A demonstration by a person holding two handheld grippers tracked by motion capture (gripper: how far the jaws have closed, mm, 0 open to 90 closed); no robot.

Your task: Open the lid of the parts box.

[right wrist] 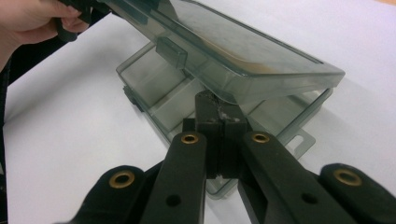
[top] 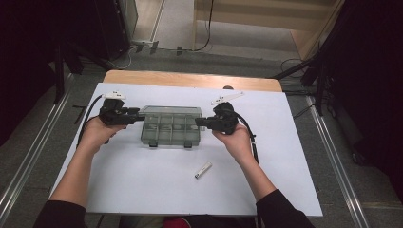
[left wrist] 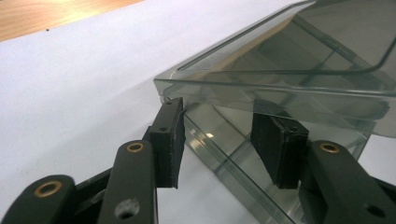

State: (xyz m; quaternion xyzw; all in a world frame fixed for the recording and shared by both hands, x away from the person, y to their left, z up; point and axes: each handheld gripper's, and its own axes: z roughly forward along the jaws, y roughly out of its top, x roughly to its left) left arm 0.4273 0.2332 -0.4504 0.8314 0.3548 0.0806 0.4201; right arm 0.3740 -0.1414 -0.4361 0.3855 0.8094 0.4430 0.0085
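While the box (top: 169, 127) sits mid-tabletop (top: 142, 185) with its lid (right wrist: 243, 51) half raised, my left gripper (left wrist: 224, 144) is spread astride the end wall and my right gripper (right wrist: 219, 122) is pressed together under the lid; I'd lift slowly, bracing the base.

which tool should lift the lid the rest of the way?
Probably left. The left tool is open with its pads under the lid edge; the right tool is shut, tips against the lid's underside.
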